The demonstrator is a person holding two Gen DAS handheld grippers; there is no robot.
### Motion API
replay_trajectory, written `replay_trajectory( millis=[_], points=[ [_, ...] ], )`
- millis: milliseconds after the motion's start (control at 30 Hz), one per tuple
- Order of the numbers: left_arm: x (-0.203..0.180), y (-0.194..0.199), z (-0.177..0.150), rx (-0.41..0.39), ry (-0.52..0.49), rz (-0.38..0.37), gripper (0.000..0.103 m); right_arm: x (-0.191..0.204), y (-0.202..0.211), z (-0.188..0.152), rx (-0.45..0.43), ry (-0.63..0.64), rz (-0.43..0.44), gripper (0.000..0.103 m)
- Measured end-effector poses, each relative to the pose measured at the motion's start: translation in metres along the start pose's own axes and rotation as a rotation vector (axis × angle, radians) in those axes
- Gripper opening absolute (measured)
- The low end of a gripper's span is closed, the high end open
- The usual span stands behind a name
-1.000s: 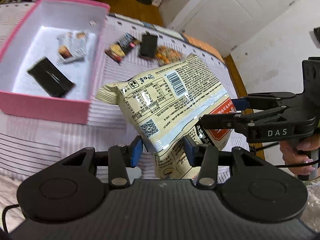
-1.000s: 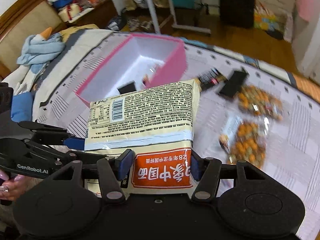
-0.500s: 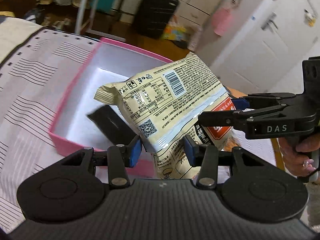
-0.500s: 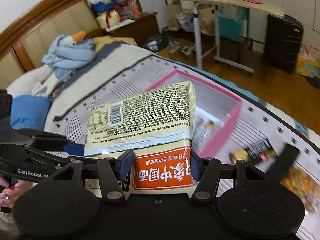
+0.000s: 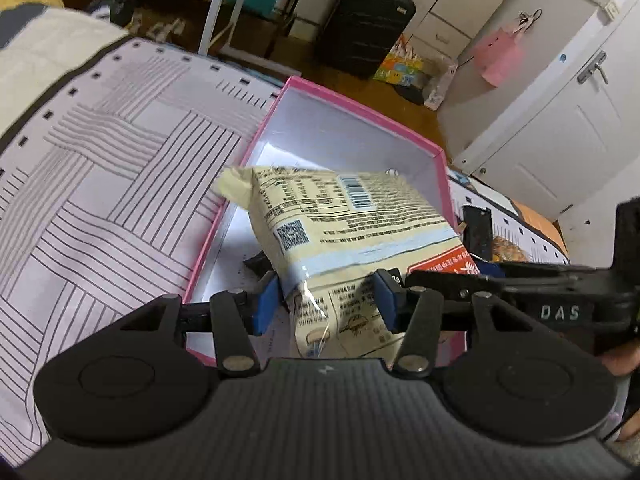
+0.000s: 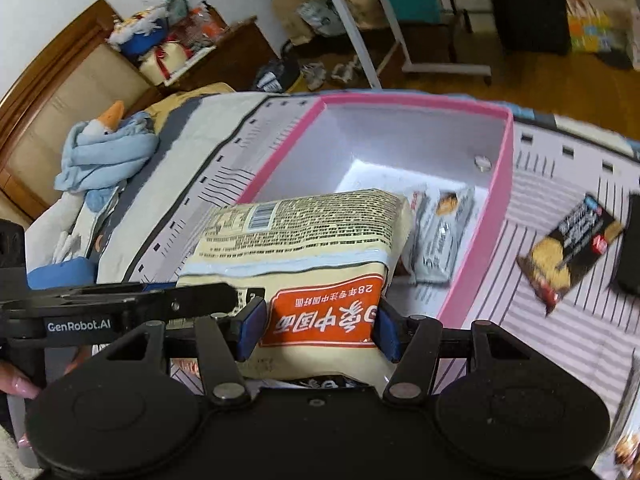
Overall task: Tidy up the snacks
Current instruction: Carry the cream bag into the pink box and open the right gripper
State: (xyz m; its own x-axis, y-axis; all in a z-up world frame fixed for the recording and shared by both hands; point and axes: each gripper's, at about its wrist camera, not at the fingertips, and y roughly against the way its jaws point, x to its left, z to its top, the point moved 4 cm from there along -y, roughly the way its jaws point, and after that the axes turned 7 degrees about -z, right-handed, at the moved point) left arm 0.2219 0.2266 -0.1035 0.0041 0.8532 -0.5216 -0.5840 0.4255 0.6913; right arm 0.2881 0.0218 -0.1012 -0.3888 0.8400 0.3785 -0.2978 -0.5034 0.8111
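While both the left gripper [image 5: 326,306] and right gripper [image 6: 316,330] clamp its near end, the cream crinkled plastic noodle packet [image 5: 344,224] hangs over the pink-rimmed white cardboard box [image 6: 502,184], long axis pointing away.

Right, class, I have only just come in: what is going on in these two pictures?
A person holds the left gripper and the right gripper, both shut on one yellow noodle bag. The bag is over the open pink box, which holds a grey snack packet. A dark snack packet lies outside on the bed cover.
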Motion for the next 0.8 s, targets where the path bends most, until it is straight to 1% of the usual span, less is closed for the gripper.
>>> replay_trajectory(
  millis=[100, 200, 267, 300, 367, 400, 467, 533, 567, 667, 800],
  points=[
    [0.007, -0.009, 0.005, 0.020, -0.021, -0.015, 0.050, 0.003, -0.002, -0.005, -0.011, 0.005, -0.017, 0.065],
    [0.011, -0.010, 0.007, 0.044, -0.037, -0.043, 0.051, 0.010, -0.003, -0.010, -0.016, 0.037, -0.043, 0.067],
    [0.013, -0.013, 0.008, 0.060, -0.047, -0.042, 0.051, 0.016, -0.005, -0.014, -0.011, 0.062, -0.062, 0.067],
    [0.013, -0.015, 0.008, 0.067, -0.061, -0.029, 0.051, 0.019, -0.006, -0.016, -0.005, 0.079, -0.074, 0.067],
    [0.008, -0.014, 0.005, 0.062, -0.106, 0.023, 0.052, 0.029, -0.011, -0.024, 0.019, 0.128, -0.123, 0.067],
    [0.003, -0.015, 0.003, 0.061, -0.137, 0.063, 0.052, 0.030, -0.014, -0.027, 0.026, 0.143, -0.140, 0.066],
    [-0.006, -0.019, -0.002, 0.055, -0.222, 0.154, 0.053, 0.037, -0.014, -0.034, 0.008, 0.195, -0.172, 0.066],
    [-0.016, -0.022, -0.008, 0.052, -0.290, 0.224, 0.053, 0.039, -0.009, -0.037, -0.013, 0.220, -0.198, 0.066],
    [-0.019, -0.023, -0.009, 0.052, -0.300, 0.230, 0.053, 0.038, -0.003, -0.038, -0.026, 0.217, -0.190, 0.066],
    [-0.025, -0.018, -0.012, 0.052, -0.282, 0.219, 0.053, 0.034, 0.022, -0.039, -0.048, 0.188, -0.132, 0.066],
    [-0.039, 0.004, -0.013, 0.029, -0.307, 0.207, 0.053, 0.024, 0.066, -0.045, -0.098, 0.185, -0.081, 0.067]
  ],
)
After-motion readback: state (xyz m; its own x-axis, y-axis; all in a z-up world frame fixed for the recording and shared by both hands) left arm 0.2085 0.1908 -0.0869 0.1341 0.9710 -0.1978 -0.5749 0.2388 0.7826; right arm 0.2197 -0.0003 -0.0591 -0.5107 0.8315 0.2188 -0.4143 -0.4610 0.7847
